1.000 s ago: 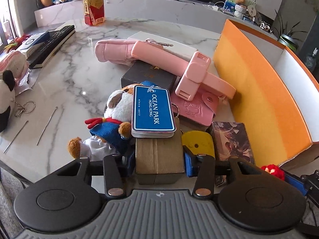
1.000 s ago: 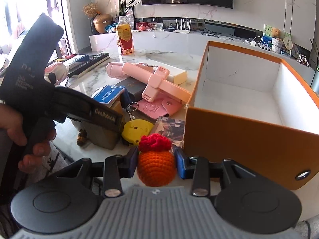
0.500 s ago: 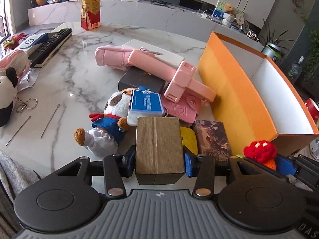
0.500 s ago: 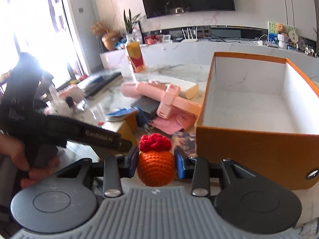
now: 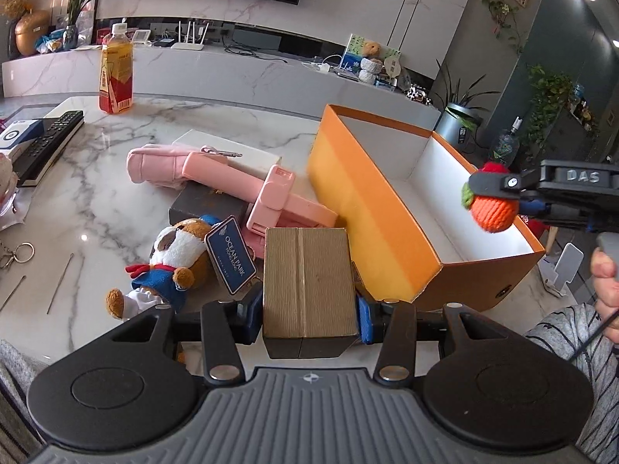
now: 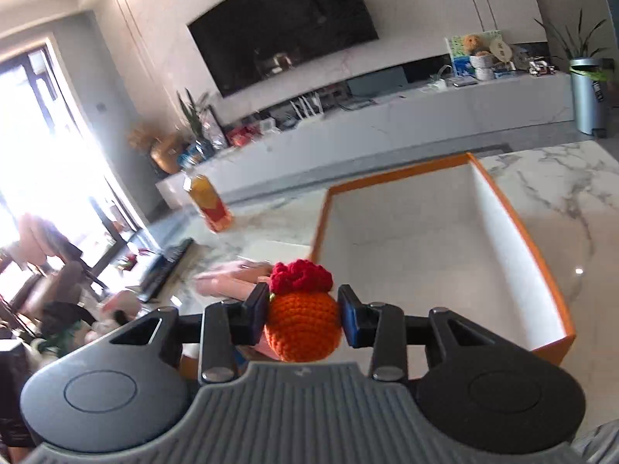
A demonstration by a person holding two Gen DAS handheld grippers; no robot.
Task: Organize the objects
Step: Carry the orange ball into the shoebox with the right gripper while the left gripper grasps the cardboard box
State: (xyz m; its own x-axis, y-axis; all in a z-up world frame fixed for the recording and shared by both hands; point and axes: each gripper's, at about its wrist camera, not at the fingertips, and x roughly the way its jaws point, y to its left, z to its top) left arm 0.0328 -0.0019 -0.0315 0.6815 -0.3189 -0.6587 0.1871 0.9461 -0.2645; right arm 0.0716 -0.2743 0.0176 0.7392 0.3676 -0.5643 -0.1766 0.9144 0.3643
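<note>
Left gripper (image 5: 307,319): clamped on a brown box (image 5: 308,284), blue pads pressed against its two sides; the box sits lengthwise between the fingers, top face up, lifted clear of the table.
Right gripper (image 6: 303,315): clamped on an orange crochet ball (image 6: 302,326) with a red knitted top; in the left wrist view the same ball (image 5: 492,208) hangs over the orange bin's open inside, at its right side.
Orange bin (image 5: 381,208): open-topped, white inside, nothing seen lying in it; stands on the right part of the marble table (image 5: 96,193), just right of the brown box.
Plush dog (image 5: 170,261): lies on its side to the left of the brown box, a blue "Ocean Park" tag (image 5: 231,255) leaning against it.
Pink holder (image 5: 255,193): long, with a clamp piece, lying across a dark box (image 5: 205,207) beyond the brown box, its right end touching the bin's wall.
Pink pouch (image 5: 158,162): at the holder's far left end, in front of a white box (image 5: 232,149).
Far left: a drink bottle (image 5: 116,73) stands upright; a remote (image 5: 48,145) lies near the table's left edge.
Near left: a key ring (image 5: 17,253) and two thin pins (image 5: 60,284) on the marble.
Person: a hand (image 5: 605,274) and striped sleeve at the right edge, gripping the right tool's handle.
</note>
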